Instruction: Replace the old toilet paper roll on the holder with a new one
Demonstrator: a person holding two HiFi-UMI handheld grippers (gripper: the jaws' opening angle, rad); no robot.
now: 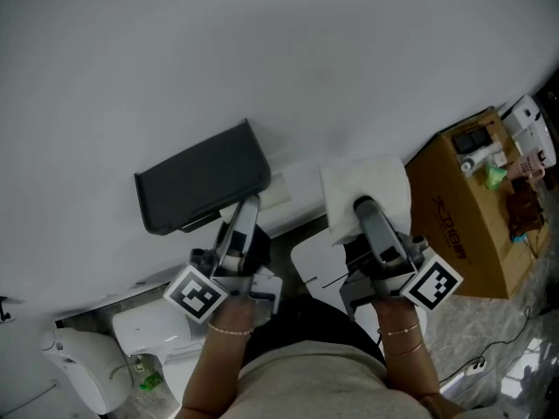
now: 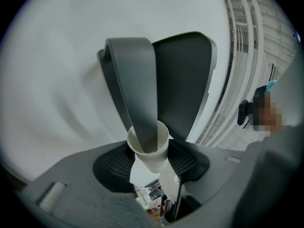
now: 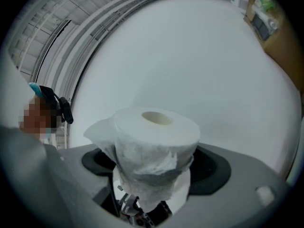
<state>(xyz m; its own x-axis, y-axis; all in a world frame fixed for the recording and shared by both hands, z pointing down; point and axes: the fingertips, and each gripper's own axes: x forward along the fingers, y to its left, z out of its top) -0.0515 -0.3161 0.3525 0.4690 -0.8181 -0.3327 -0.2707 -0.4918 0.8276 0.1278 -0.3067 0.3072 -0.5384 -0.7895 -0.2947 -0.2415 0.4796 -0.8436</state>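
A: What is seen in the head view?

B: The left gripper (image 1: 248,204) is raised to the dark holder (image 1: 201,182) on the wall, directly ahead of it. The right gripper (image 1: 365,206) is closed on the new roll (image 1: 371,180), which is kept to the right of the left gripper, beside the holder.

A: And in the left gripper view?

B: The old tube (image 2: 152,159) is clamped between the jaws. The holder arm (image 2: 135,84) is seen entering its mouth, just ahead of the pads. If the tube is pulled at an angle, it may be jammed on the arm. It may also be crushed, since thin cardboard is probably easily deformed.

A: And in the right gripper view?

B: The new roll is squeezed upright between the jaws, and a loose sheet (image 3: 102,129) is hanging at its left side. The soft paper could be dented by the grip. The sheet could be caught on the arm when the roll is threaded.
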